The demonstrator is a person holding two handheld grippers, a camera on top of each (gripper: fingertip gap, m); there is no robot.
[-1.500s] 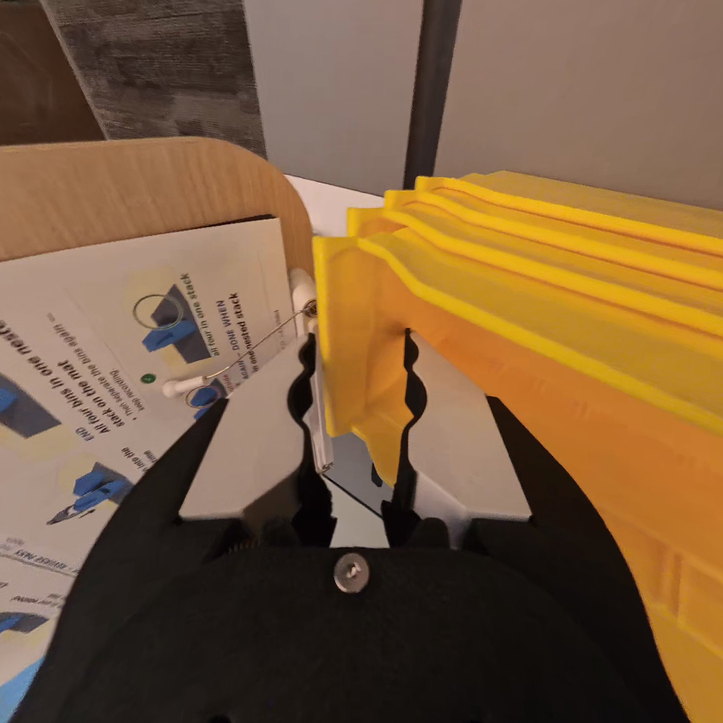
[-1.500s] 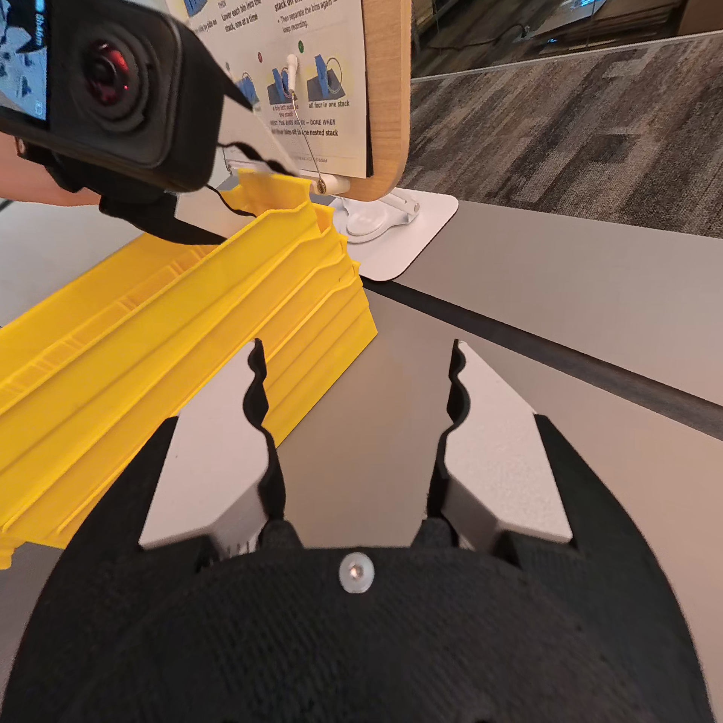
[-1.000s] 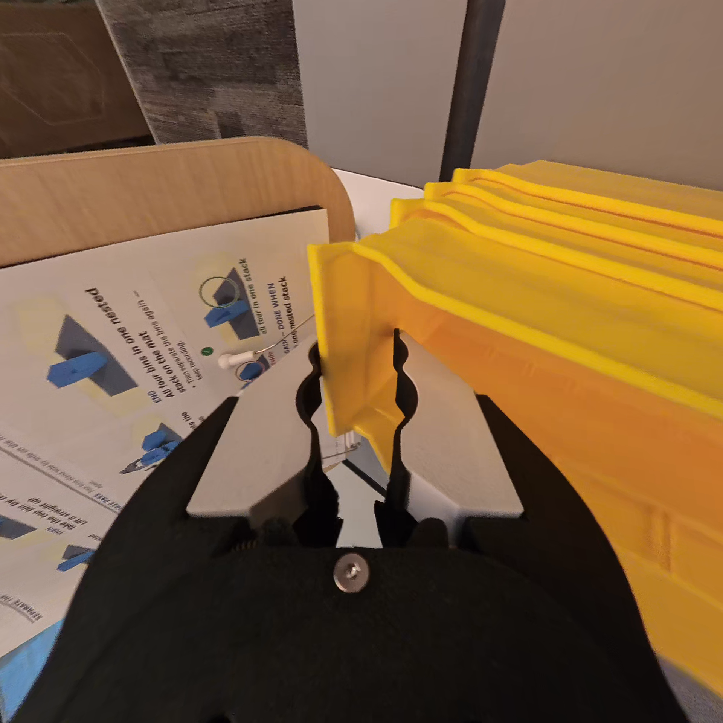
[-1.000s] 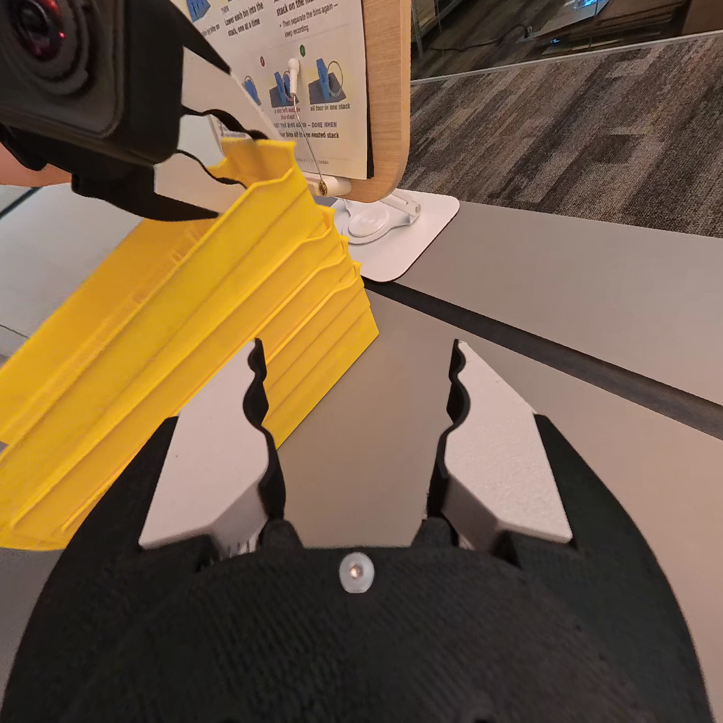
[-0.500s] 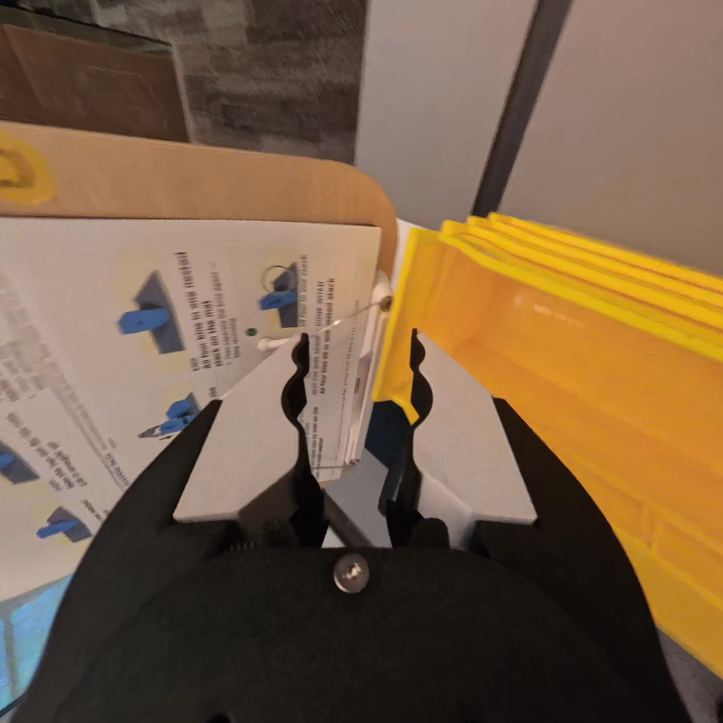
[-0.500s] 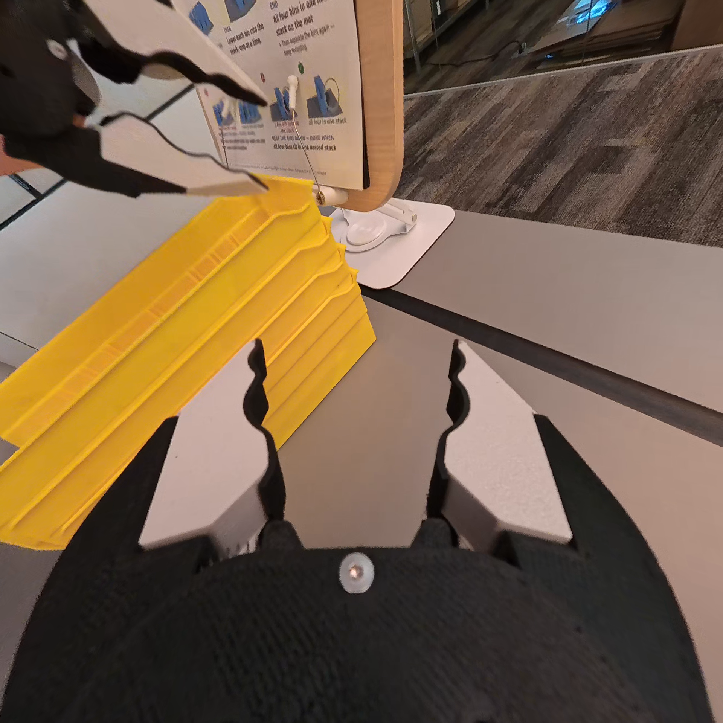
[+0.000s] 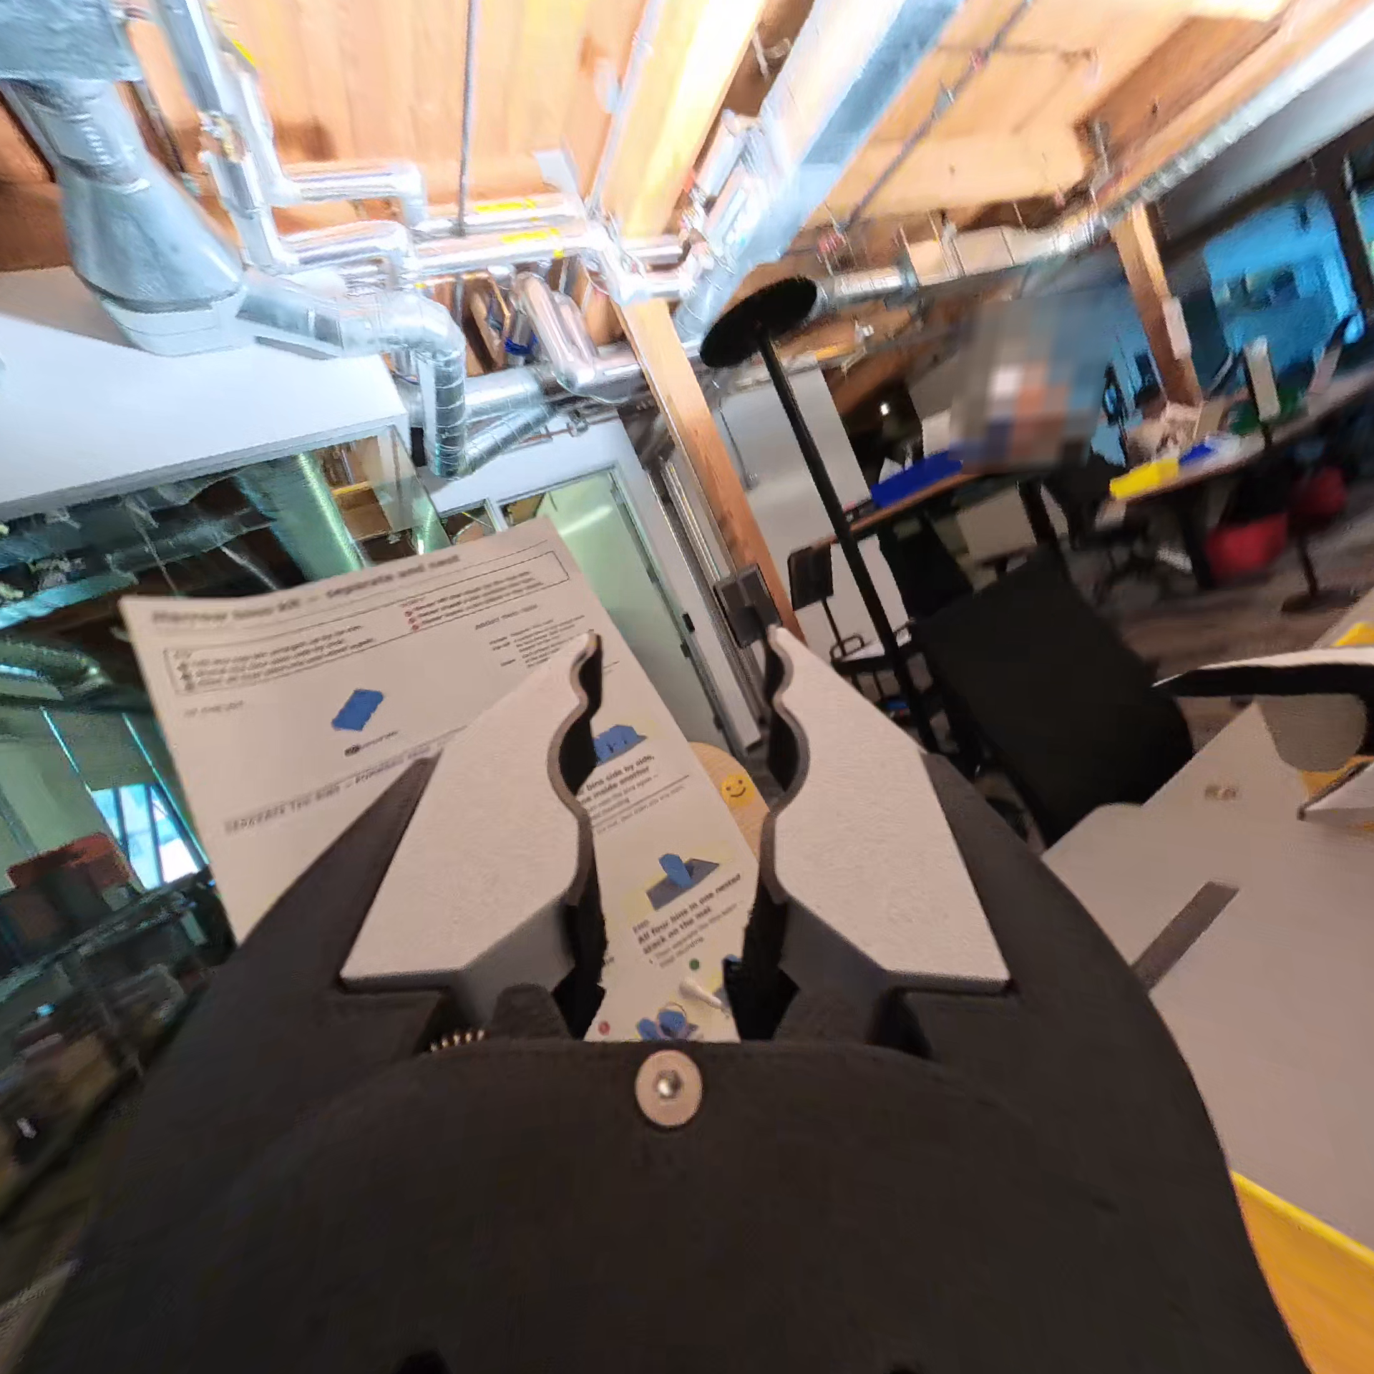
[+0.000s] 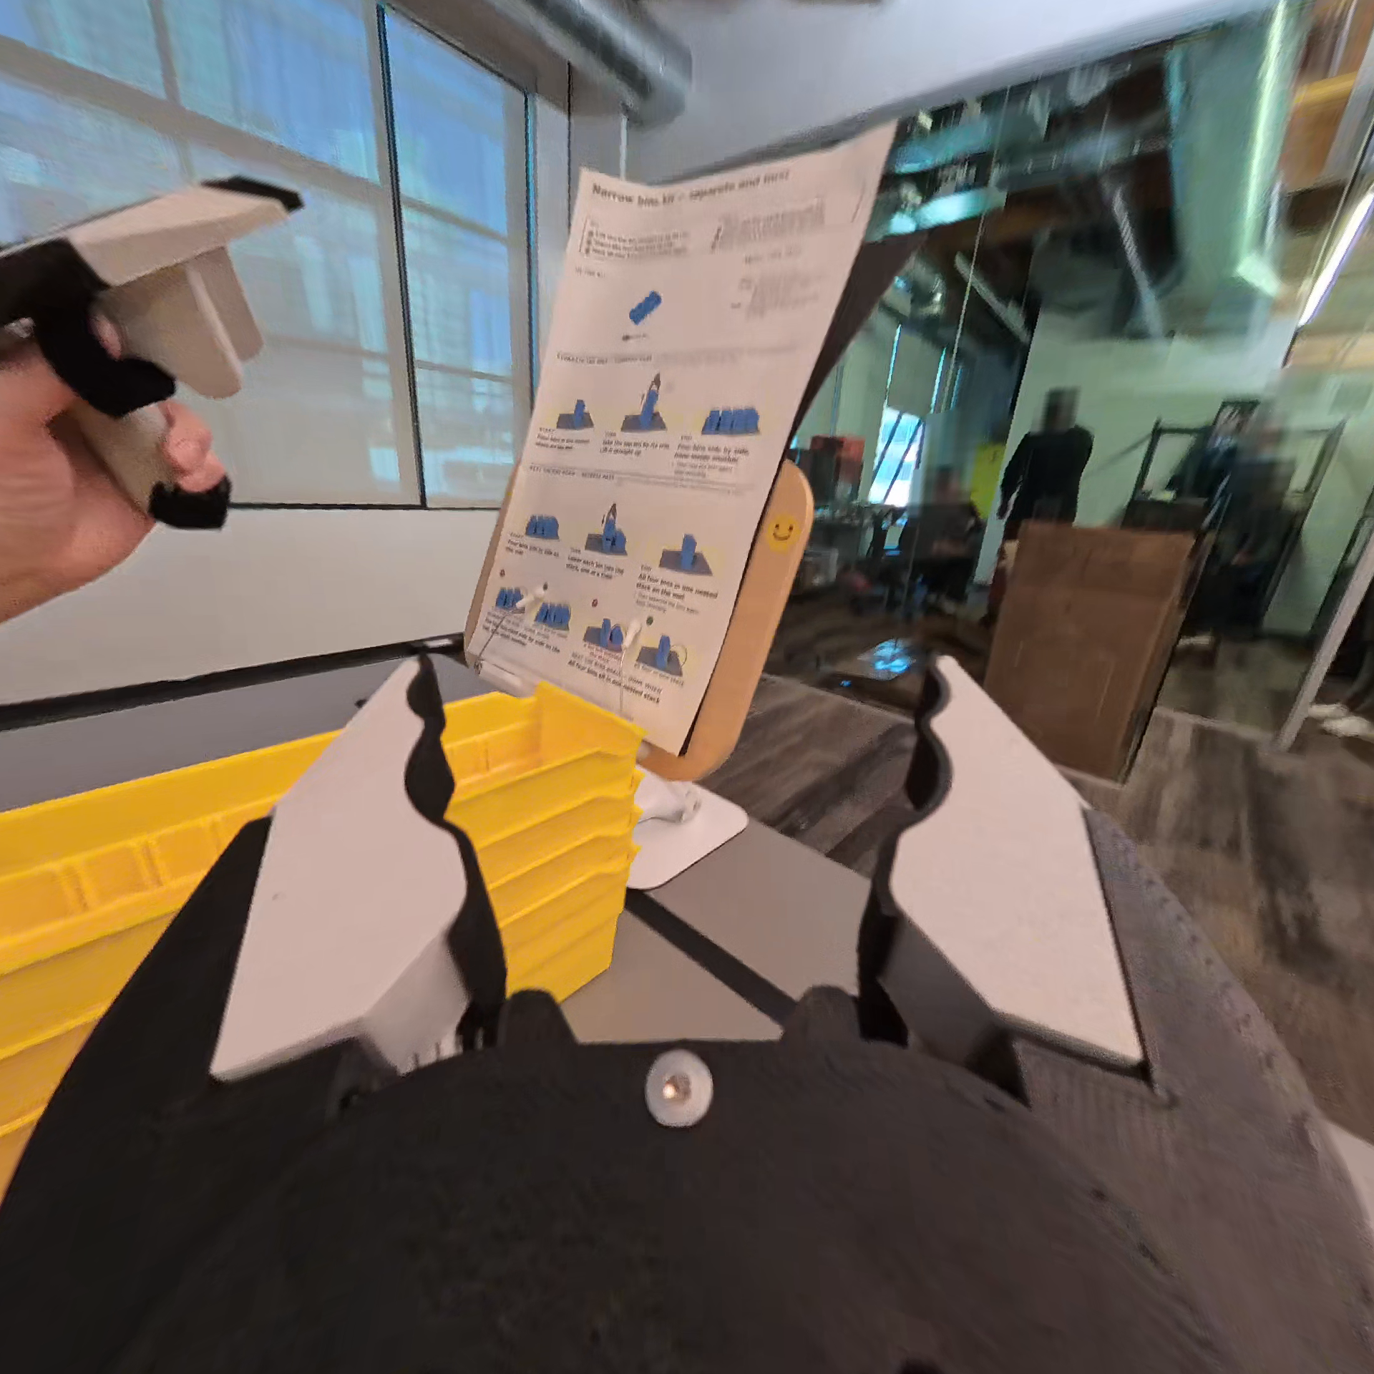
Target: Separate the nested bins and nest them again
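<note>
At the far left of the right wrist view, a hand [image 8: 52,476] holds the left gripper [image 7: 680,647] raised well above the table, its jaws parted on nothing. Below, the nested yellow bins [image 8: 550,803] sit on the grey table [image 8: 743,885], seemingly four, just before the instruction sheet [image 8: 669,446]. Rightward, the right gripper [image 8: 676,676] gapes wide, bare.

Four yellow bins [image 8: 550,810] nested in one stack, one instruction sheet [image 8: 669,446] (on one wooden stand [image 8: 751,654]).
</note>
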